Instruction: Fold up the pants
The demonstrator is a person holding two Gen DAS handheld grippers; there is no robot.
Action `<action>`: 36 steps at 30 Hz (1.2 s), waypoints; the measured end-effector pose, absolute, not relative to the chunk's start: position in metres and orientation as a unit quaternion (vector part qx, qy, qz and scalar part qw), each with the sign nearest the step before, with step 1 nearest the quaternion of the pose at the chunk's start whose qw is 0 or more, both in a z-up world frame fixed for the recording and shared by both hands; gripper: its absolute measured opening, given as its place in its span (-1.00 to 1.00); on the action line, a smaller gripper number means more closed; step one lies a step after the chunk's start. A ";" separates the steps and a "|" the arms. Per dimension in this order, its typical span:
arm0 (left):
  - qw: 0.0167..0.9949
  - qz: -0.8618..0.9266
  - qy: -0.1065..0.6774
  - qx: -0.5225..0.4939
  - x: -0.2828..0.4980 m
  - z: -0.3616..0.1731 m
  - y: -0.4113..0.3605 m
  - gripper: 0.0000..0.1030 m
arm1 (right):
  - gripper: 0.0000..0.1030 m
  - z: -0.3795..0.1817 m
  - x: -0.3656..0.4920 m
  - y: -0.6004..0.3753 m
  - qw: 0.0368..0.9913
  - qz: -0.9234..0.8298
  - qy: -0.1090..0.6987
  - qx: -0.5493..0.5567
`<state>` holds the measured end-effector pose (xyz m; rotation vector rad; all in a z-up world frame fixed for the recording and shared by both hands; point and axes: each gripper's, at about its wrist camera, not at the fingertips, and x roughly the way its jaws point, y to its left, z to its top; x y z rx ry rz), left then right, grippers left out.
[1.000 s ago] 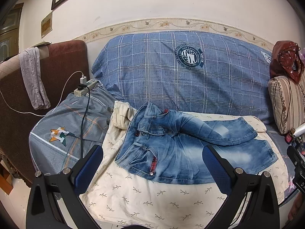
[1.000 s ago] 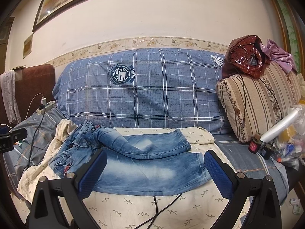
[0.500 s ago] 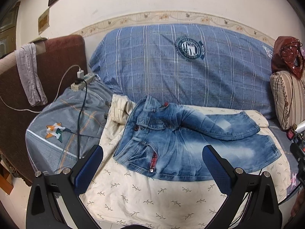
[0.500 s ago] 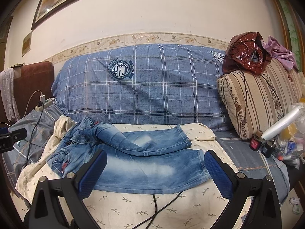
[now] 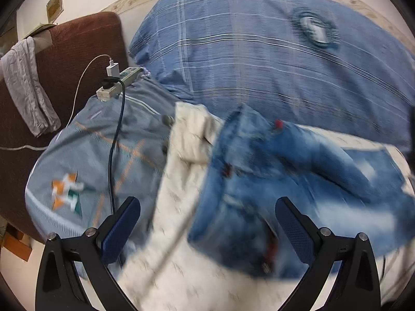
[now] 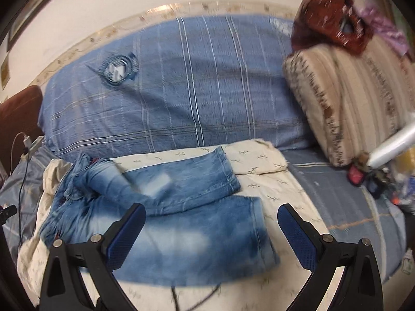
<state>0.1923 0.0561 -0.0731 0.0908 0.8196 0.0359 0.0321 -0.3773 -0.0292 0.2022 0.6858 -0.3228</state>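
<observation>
Presently the left gripper (image 5: pixel 207 229) stands wide open, its blue-padded fingers (image 5: pixel 120 229) spread apart and holding nothing; it hangs above the waist end of the jeans (image 5: pixel 272 194), and contact with the cloth cannot be confirmed through the blur. The right gripper (image 6: pixel 211 230) is likewise spread wide and empty, its fingers (image 6: pixel 297 237) poised over the leg end of the same jeans (image 6: pixel 160 223), no touch evident. The jeans lie on a cream sheet (image 6: pixel 259 160) with a small sprig print, spread over the seat; the waist points toward the left side, one leg lies crossed over the other, and the nearer leg lies flat toward the camera. Behind them a blue checked cushion (image 6: pixel 181 88) leans against the wall. At the left a power strip (image 5: pixel 118 83) with a white charger and a black cord rests on grey-blue bedding (image 5: pixel 85 160). At the right a striped pillow (image 6: pixel 345 108) carries a dark red bag (image 6: pixel 332 20).
</observation>
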 end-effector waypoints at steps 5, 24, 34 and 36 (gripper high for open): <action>0.902 0.007 0.431 0.023 0.283 -0.082 0.054 1.00 | 0.98 -0.050 0.103 -0.405 0.914 -0.143 0.367 0.097; 0.857 -0.018 0.515 0.022 0.477 -0.192 -0.042 0.24 | 0.27 -0.146 0.285 -0.484 0.858 -0.135 0.480 0.122; 0.897 -0.069 0.437 0.012 0.435 -0.149 -0.046 -0.58 | -0.63 -0.120 0.274 -0.456 0.887 -0.118 0.440 0.080; 0.907 -0.082 0.413 -0.009 0.417 -0.123 -0.033 -0.58 | -0.63 -0.094 0.260 -0.456 0.900 -0.114 0.410 0.099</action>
